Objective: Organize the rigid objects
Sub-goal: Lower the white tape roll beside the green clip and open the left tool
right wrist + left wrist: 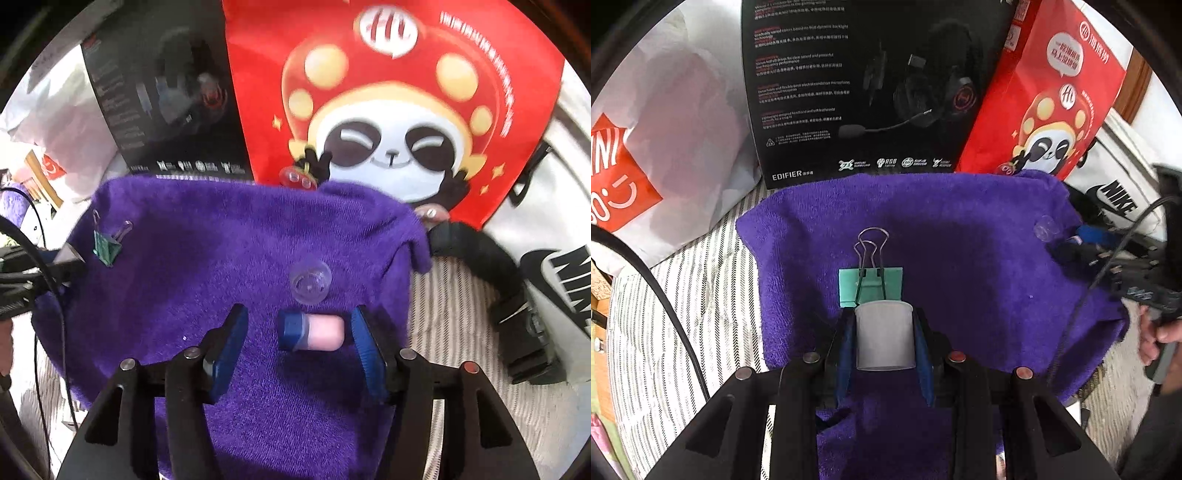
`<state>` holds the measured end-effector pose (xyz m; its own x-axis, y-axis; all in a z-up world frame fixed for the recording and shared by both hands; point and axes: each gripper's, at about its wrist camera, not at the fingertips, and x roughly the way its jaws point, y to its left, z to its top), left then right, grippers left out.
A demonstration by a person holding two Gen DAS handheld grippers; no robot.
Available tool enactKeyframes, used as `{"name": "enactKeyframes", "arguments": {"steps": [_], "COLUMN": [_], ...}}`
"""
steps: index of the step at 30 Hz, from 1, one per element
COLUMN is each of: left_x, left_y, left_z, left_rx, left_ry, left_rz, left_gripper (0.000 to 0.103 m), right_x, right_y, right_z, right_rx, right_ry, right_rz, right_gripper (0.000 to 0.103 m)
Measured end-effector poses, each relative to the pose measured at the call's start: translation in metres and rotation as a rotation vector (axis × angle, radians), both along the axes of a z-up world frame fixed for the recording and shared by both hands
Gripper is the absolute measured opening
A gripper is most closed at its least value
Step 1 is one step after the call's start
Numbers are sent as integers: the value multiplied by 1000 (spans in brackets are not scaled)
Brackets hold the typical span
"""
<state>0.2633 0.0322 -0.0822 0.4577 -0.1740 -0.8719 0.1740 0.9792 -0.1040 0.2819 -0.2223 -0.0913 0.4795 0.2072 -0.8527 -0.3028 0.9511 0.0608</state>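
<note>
A purple towel [960, 229] lies on striped bedding. My left gripper [884, 320] is shut on a small white plastic cup [884, 339], held just above the towel. A green binder clip [870, 284] lies right beyond the cup, wire handles pointing away. In the right wrist view my right gripper [299, 314] stands open over the towel [221, 240]. A small pink piece with a blue cap [312, 330] lies sideways between its blue pads [229, 343]; the left pad is well clear of it. A clear suction cup [309, 282] lies just beyond it.
A black headset box [849, 92], a red panda bag [1045, 103] and a white Nike bag [1108, 184] stand along the towel's far edge. A white plastic bag [665, 129] sits at left. Two more clear suction cups [299, 177] lie by the red bag. A hand [1160, 339] holds the right gripper.
</note>
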Motion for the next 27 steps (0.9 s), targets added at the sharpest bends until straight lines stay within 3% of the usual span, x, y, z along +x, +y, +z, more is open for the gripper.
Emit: {"name": "enactKeyframes", "arguments": {"steps": [8, 20, 24, 27], "left_x": [4, 2, -2, -3], "left_y": [-11, -22, -31, -32], "left_z": [-17, -18, -19, -19], "left_rx": [76, 115, 127, 148], "left_ry": [9, -1, -8, -4], "left_rz": [-5, -18, -39, -25], "left_gripper": [29, 30, 37, 45], "right_x": [-8, -13, -14, -18], "right_y": [0, -3, -1, 3], "right_z": [30, 39, 44, 48], "right_rx": [15, 25, 73, 42], "right_ry": [-80, -87, -86, -100], "right_rz": [8, -2, 5, 32], "right_gripper": [66, 66, 66, 66]}}
